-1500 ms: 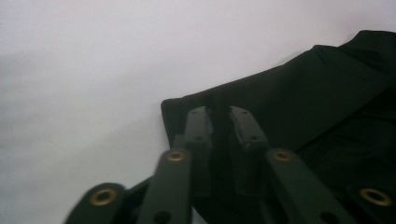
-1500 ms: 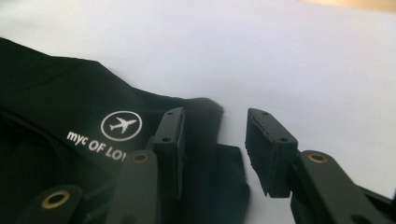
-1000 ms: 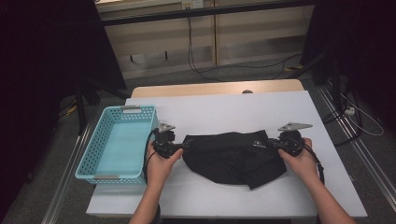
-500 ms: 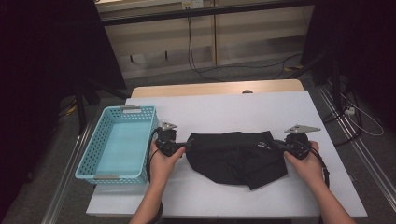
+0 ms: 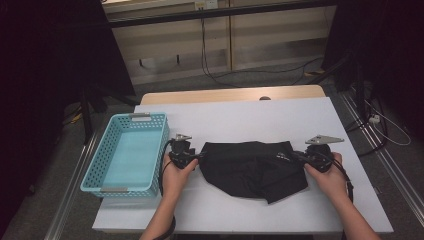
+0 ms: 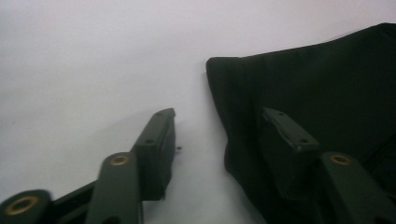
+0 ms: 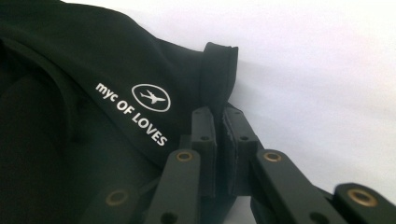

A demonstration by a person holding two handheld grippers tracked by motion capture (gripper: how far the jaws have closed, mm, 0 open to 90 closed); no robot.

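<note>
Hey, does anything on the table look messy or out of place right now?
Mostly tidy. The black garment lies rumpled and lopsided on the white table, a flap hanging toward its near right side. The right gripper pinches its edge; the left gripper's jaws, just closing, straddle the other edge. The blue basket sits empty.

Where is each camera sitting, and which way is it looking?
High view: above the person's side, looking forward and down on the table, basket and black cloth; forearms and both hands show.
Left gripper view: rides the left gripper, looking along its jaws, which have just been closing, apart around the cloth's edge.
Right gripper view: rides the right gripper, jaws pinching a fold of cloth.
All share the cloth and white table.
</note>
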